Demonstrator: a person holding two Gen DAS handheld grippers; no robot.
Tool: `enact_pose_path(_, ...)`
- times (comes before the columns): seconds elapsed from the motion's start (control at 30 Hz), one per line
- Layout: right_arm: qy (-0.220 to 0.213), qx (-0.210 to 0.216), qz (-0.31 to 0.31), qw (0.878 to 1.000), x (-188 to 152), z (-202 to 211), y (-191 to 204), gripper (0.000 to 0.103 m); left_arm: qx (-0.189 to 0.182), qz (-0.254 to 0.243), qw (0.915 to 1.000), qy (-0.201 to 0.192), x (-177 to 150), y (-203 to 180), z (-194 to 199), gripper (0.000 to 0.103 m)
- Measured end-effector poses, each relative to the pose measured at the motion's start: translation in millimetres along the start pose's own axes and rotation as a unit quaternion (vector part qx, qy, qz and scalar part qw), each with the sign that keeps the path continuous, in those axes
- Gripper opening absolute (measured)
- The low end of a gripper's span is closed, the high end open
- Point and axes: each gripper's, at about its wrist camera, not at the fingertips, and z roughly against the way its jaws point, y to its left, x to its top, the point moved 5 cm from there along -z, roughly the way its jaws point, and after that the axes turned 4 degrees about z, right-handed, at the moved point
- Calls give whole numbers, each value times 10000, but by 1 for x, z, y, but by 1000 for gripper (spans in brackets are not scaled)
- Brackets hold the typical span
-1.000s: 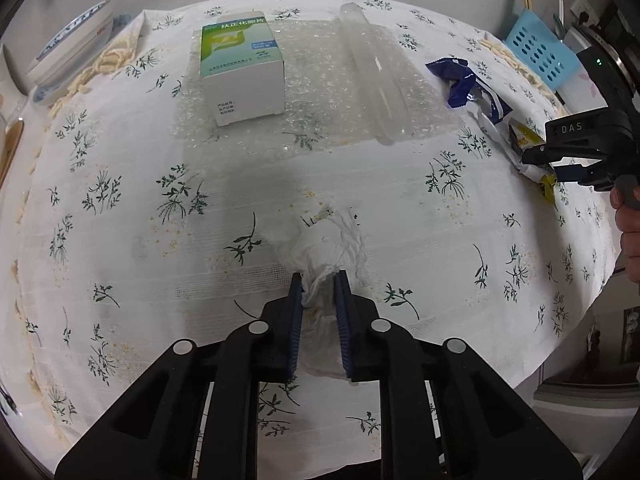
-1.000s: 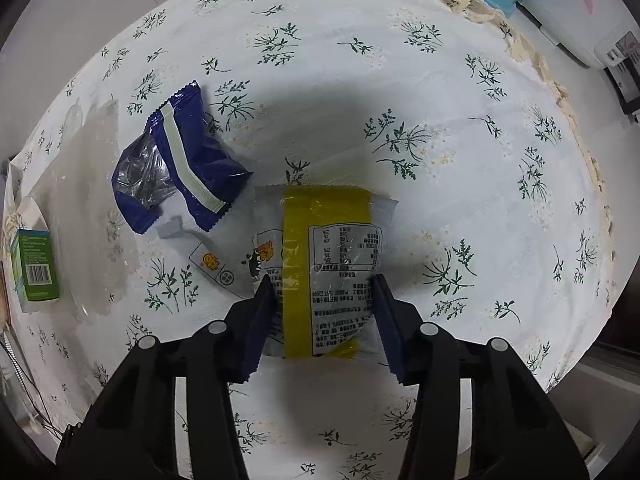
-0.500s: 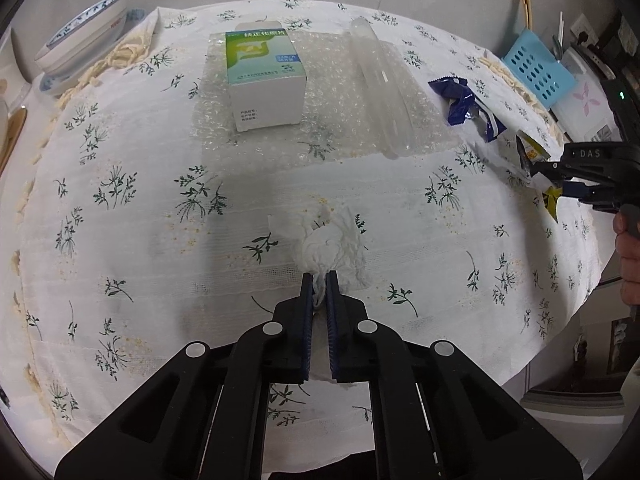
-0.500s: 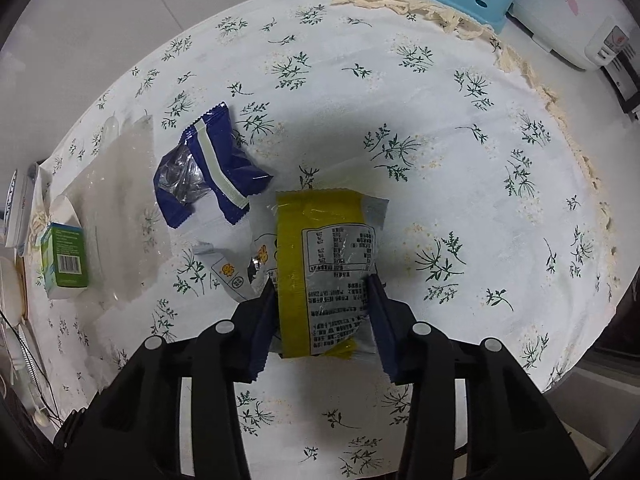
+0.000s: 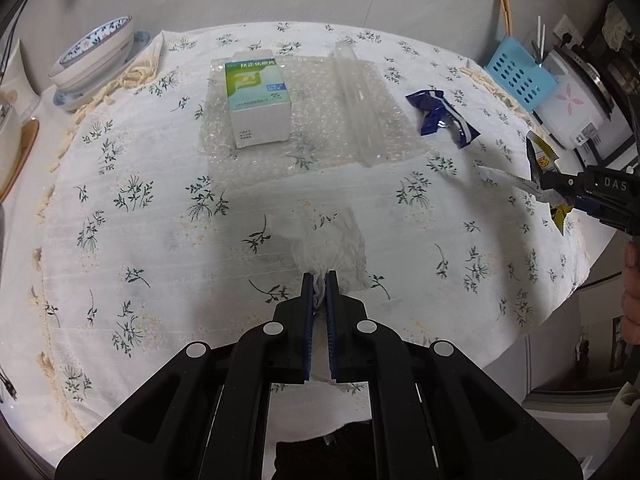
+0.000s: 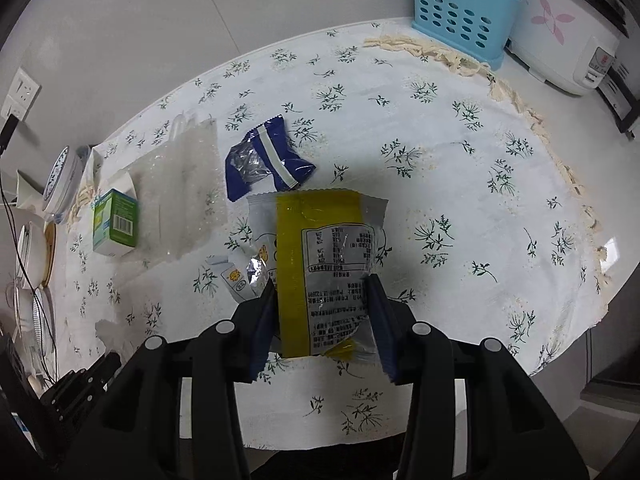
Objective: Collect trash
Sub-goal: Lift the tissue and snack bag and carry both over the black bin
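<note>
My left gripper [image 5: 319,278] is shut on a crumpled white tissue [image 5: 330,246] and holds it just above the flowered tablecloth [image 5: 140,208]. My right gripper [image 6: 322,284] is shut on a yellow and silver snack wrapper [image 6: 320,256], lifted off the table; it also shows at the right of the left wrist view [image 5: 540,178]. A blue wrapper [image 6: 266,158] lies on the cloth beyond it, also seen in the left wrist view [image 5: 442,118]. A green and white box [image 5: 258,102] stands on a sheet of bubble wrap [image 5: 320,120].
Stacked bowls [image 5: 94,56] sit at the far left edge. A blue utensil basket [image 6: 464,12] and a white rice cooker [image 6: 568,36] stand at the far right. A clear plastic tube [image 5: 358,100] lies on the bubble wrap.
My left gripper closed tight on the tissue and pulled back and up. My right gripper closed on the yellow wrapper and lifted it off the table.
</note>
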Motion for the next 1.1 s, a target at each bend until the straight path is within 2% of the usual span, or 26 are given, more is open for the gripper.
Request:
enact_pose_path(0.5,-482,77,733,9961,-53,50,12,41,19,90,9997,-232,-27,-25,40,5)
enact_pose_path(1.1,-414,308,1035,9933,-133,66,-6,41,-107,306,9989,-339,-96,-52,65,5)
